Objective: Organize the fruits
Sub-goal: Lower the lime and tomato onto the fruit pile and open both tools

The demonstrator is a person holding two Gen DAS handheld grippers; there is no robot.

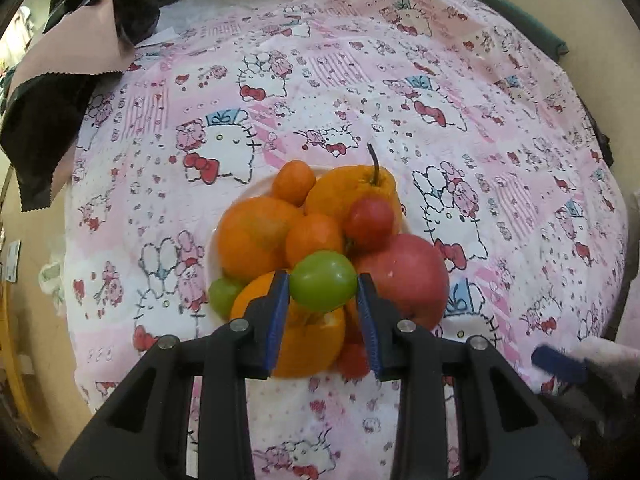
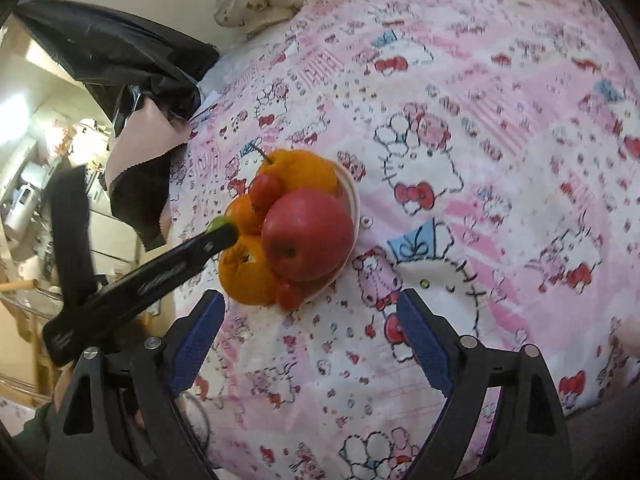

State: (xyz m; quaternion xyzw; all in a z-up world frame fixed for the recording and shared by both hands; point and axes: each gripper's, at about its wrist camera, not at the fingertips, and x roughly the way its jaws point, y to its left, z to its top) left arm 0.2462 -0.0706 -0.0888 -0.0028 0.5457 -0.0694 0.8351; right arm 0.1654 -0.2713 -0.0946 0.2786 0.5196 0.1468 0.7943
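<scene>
Left wrist view showed your left tongs (image 1: 323, 294) clamped on a green grape (image 1: 323, 286), its blue pads pressing both sides of the fruit, held just above the heaped white plate (image 1: 256, 186). Under it lay a large orange (image 1: 256, 240), two small mandarins (image 1: 294, 182), a yellow-orange pear (image 1: 352, 196) with a dark stem, a cherry tomato (image 1: 369, 222), a red apple (image 1: 404, 276), another orange (image 1: 312, 340) nearest you and a second green grape (image 1: 224, 296) at the plate's left edge. The plate sat on a bed covered with a pink cartoon-cat sheet (image 1: 460, 140). In the right wrist view your right tongs (image 2: 310, 320) stood wide apart and held nothing, with only the sheet between the pads, near the plate's closer side. A black bag (image 2: 120, 60) lay at the bed's far left corner.
</scene>
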